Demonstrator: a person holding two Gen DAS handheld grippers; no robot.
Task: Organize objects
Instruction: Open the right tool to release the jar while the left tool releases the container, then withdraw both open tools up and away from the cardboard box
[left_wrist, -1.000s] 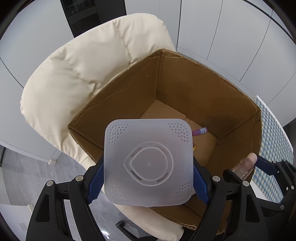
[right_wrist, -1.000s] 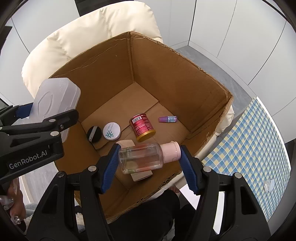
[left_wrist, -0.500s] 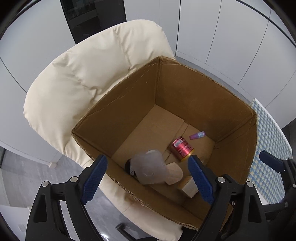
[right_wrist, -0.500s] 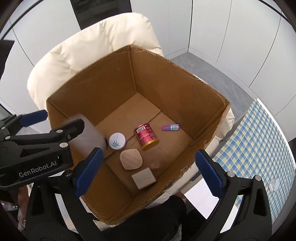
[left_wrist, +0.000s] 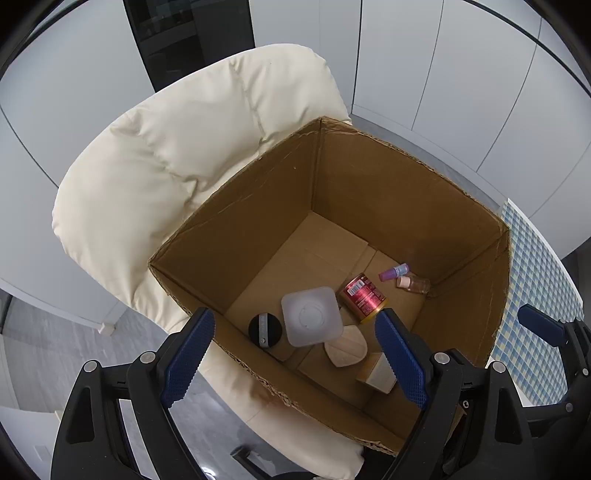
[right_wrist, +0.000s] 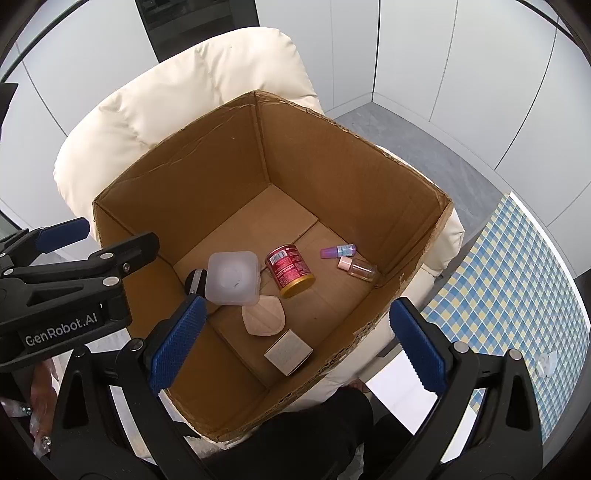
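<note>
1. The frosted plastic container (left_wrist: 311, 316) sits on the floor of the cardboard box (right_wrist: 332, 155), touching the black compact (left_wrist: 265, 329), with the red can (right_wrist: 290, 267) just beside it. The little glass bottle with the pink cap (right_wrist: 357, 267) lies near the right wall, next to the purple vial (right_wrist: 338, 251).
2. My left jaws (left_wrist: 291, 360) are spread with nothing between them. My right jaws (right_wrist: 293, 341) have just been opening and are wide apart, empty too.
3. So I'd call this the release step done, both things dropped in.
4. Next move, I reckon: swing away from the cream chair (left_wrist: 177, 155) toward the checkered surface (right_wrist: 517, 280) for whatever's left.
</note>
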